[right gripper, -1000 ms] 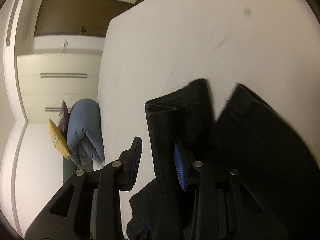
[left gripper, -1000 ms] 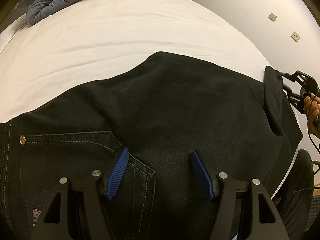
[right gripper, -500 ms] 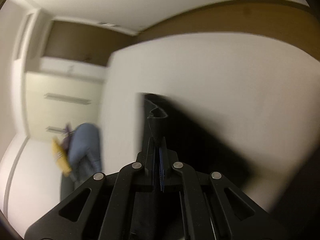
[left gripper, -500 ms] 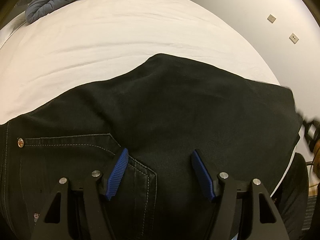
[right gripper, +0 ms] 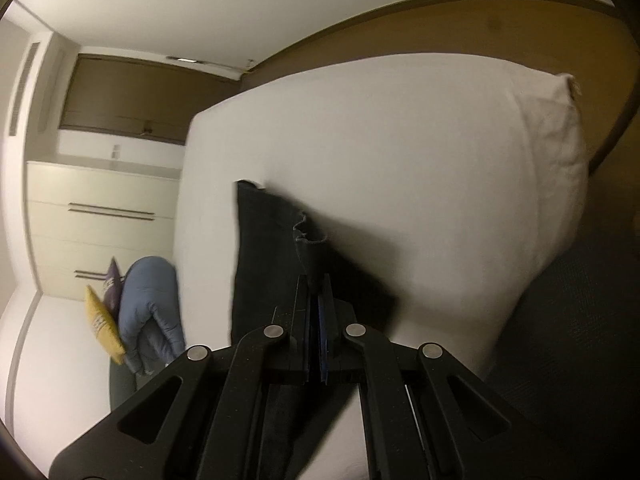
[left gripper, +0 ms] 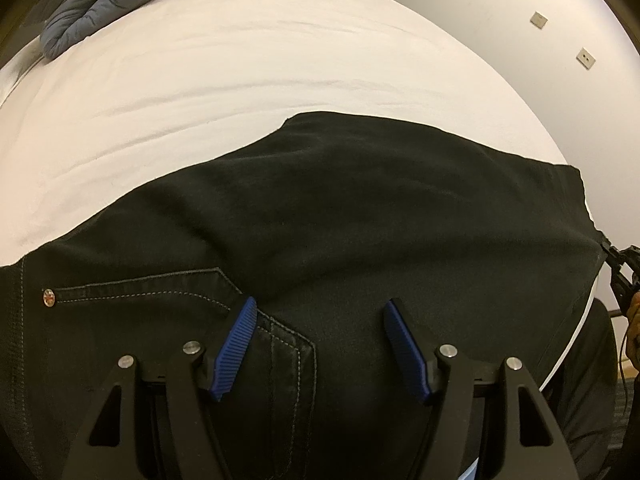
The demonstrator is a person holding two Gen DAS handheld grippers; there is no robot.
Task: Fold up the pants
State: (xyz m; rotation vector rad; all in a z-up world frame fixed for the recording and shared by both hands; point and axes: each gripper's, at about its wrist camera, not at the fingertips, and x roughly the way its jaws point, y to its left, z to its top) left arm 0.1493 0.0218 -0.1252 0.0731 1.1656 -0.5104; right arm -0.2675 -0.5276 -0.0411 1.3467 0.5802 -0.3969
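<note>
Black pants [left gripper: 360, 220] lie spread over the white bed [left gripper: 240, 60], back pocket and rivet at the lower left. My left gripper [left gripper: 320, 308] hovers open just above the pocket's corner, nothing between its blue pads. At the far right edge of the left wrist view, my right gripper [left gripper: 616, 268] holds the end of the pants. In the right wrist view that gripper [right gripper: 314, 280] is shut on the frayed hem of the pants [right gripper: 264, 248], the leg stretching away from it over the bed [right gripper: 400, 160].
A grey-blue puffy quilt [left gripper: 100, 4] lies at the bed's far left corner. It also shows as the quilt [right gripper: 148, 312] beside a yellow cushion [right gripper: 100, 324]. A white pillow [right gripper: 560, 152] sits at the bed's right end. A person's hand [left gripper: 634, 320] is behind the right gripper.
The right gripper closed on the hem and drew it out to the right; the turned-over leg end now lies flat. The left gripper stayed still and open.
</note>
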